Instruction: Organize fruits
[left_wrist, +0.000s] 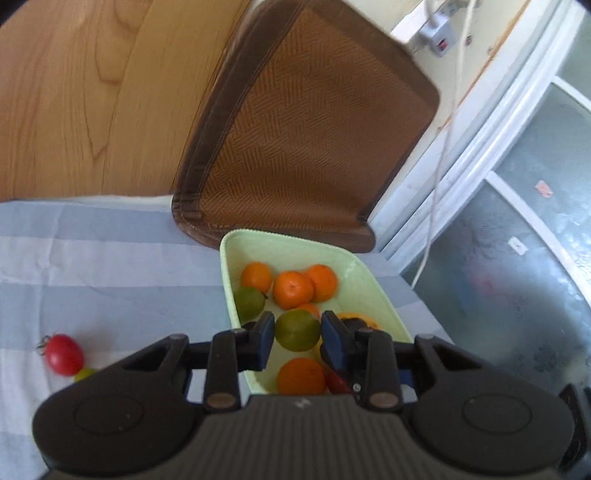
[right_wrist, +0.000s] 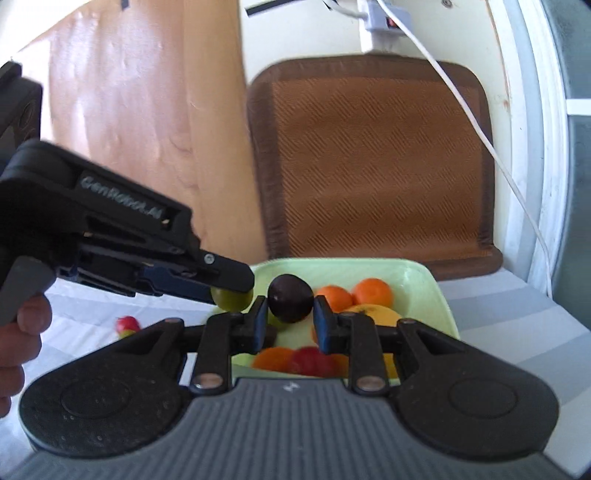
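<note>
Most of the sorting is looking done: the pale green dish (left_wrist: 364, 275) sitting near the far edge of the striped tablecloth (left_wrist: 110, 266), right in front of the woven mat (left_wrist: 306, 147) propped against the wall, is already holding several oranges (left_wrist: 293, 289), a green fruit (left_wrist: 249, 302) against its left wall, something yellow and something red lower down. Still lying out on the cloth, well apart from the dish toward the left edge, are a red tomato (left_wrist: 63, 353) and a small green fruit (left_wrist: 84, 373) touching it, so those two are waiting to be collected. The left gripper (left_wrist: 297, 334) is clamping a green plum (left_wrist: 297, 329) between its pads and holding it over the near half of the dish; from the right camera the same fruit is peeking out under the left tool's tip, just above the dish's left rim. The right gripper (right_wrist: 289, 317) is squeezing a dark purple plum (right_wrist: 290, 298) between its pads, carrying it above the middle of the dish, just beside the green one. Both fruits are seeming to hang clear of the pile below, though the blur is making it hard to say how high they are riding. A hand (right_wrist: 22, 332) is wrapping the left tool's handle at the left of that view.
</note>
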